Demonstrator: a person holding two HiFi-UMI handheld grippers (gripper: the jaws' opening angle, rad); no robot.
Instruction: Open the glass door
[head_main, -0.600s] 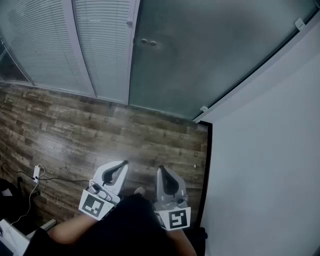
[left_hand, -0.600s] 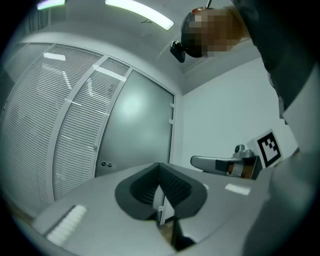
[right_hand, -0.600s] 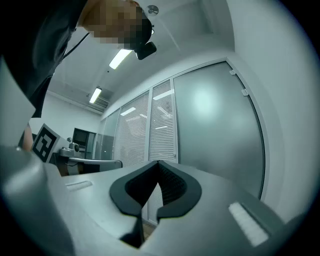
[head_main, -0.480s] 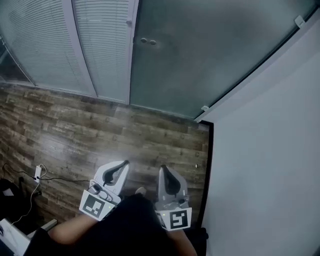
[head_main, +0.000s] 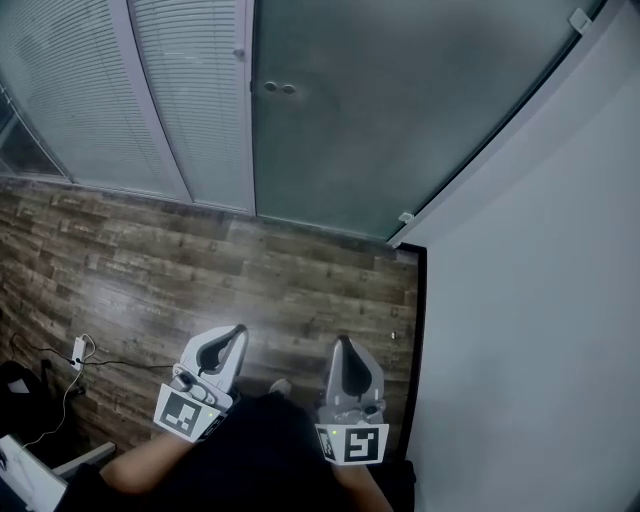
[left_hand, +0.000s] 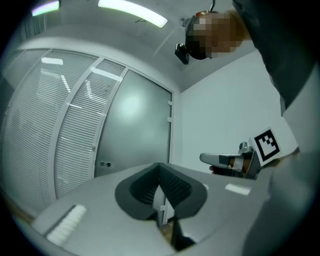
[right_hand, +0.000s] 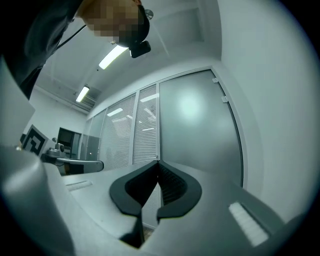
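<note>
Tall frosted grey-green glass door (head_main: 400, 110) stands shut at the far side of the dark wood-plank floor (head_main: 200, 280), between the white slatted blind panels (head_main: 170, 90) on the left and the plain white wall (head_main: 540, 300) on the right. Left gripper (head_main: 237, 330) and right gripper (head_main: 343, 343) are both near the body, well apart from the door and pointing towards it. Left fingers (left_hand: 180, 190) are clenched together with nothing between them, and right fingers (right_hand: 175, 187) are the same, pads meeting and empty. The only hardware on the pane is a pair of small round metal studs (head_main: 278, 88) close to its left edge. Two small white hinge clips (head_main: 405, 217) sit along the right edge by the wall, so it likely swings on that side. Judged handling: a heavy, rigid slab with a smooth, slippery face, chip-prone at edges and corners. No bar or knob shows. The best contact looks like the left free edge at the studs, farthest from the hinges, for leverage. Can't tell whether it pushes or pulls.
</note>
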